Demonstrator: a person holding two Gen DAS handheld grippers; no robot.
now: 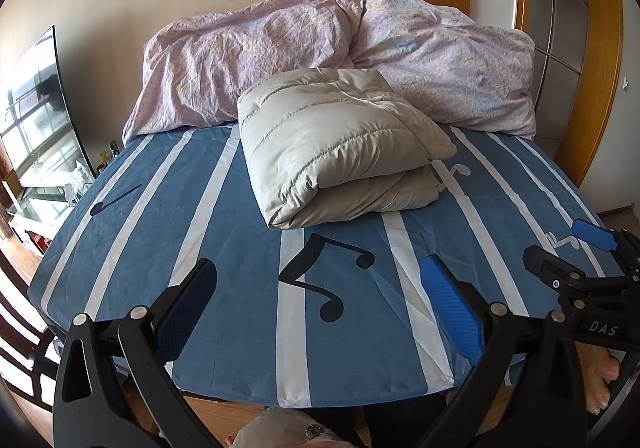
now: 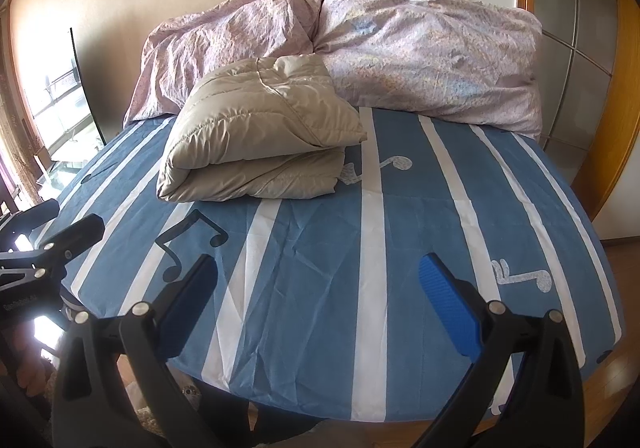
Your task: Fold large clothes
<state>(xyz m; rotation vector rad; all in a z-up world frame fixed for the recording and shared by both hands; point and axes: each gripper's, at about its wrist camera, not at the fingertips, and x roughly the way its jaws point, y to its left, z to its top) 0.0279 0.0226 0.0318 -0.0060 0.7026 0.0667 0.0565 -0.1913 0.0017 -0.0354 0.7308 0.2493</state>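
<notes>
The jacket (image 1: 340,139) lies folded on the bed (image 1: 224,248), against the duvet (image 1: 440,59). Both hand-held grippers, left (image 1: 320,312) and right (image 2: 320,308), hover wide open, empty (well apart from it); any tidying should press edges flat.

My jacket (image 1: 340,143) hides part of the quilt (image 1: 280,47) behind it. The frame's left edge cuts off the TV (image 1: 36,115). My foot (image 1: 604,380) shows only partly behind my right claw (image 1: 560,248).

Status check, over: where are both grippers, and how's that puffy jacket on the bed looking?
Left gripper open, empty, over near bed edge. Right gripper open, empty, same. Grey puffer jacket lies folded on striped sheet, against pink duvet. Nothing in the way.
</notes>
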